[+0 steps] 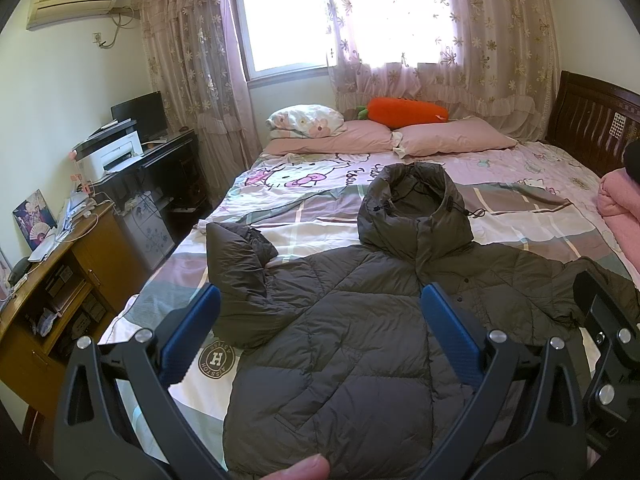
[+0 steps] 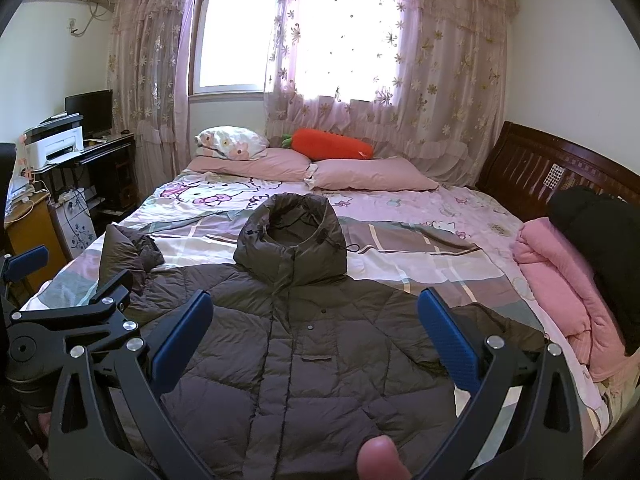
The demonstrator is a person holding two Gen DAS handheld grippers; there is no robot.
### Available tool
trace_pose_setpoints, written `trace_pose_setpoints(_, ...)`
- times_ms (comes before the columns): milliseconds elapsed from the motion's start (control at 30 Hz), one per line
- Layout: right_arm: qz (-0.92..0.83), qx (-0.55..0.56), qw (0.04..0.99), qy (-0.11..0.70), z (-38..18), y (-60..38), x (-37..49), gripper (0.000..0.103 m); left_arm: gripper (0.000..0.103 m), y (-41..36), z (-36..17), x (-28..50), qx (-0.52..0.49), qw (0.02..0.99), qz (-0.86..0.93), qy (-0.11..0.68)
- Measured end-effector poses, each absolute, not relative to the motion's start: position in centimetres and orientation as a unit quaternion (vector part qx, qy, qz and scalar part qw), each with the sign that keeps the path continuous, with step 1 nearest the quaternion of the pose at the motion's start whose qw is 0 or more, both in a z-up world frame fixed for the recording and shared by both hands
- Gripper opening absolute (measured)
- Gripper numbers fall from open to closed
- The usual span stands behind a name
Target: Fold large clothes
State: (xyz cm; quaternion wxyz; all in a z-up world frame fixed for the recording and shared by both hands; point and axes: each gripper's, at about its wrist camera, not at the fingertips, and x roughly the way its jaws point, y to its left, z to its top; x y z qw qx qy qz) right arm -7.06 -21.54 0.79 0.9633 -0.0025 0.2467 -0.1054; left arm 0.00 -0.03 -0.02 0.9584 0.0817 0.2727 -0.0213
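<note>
Jacket (image 1: 340,340), one, spread front-up on bed (image 1: 520,216); two pink pillows (image 1: 452,136). Left gripper (image 1: 320,320), right gripper (image 2: 316,328) both released, above it. Hem cut off.

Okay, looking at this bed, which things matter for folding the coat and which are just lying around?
For the job:
hooded puffer coat
left gripper, open
right gripper, open

Just lying about:
carrot plush
pink pillows
floral pillow
folded pink blanket
printer
</note>
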Motion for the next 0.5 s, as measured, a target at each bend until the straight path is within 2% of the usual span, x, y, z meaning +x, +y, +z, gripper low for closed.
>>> trace_pose_setpoints(500, -0.106, -0.003, 0.964, 0.245, 0.69, -21.62, -7.07, 0.102, 0.101, -0.04, -0.02, 0.01, 0.082, 0.958, -0.021, 0.273)
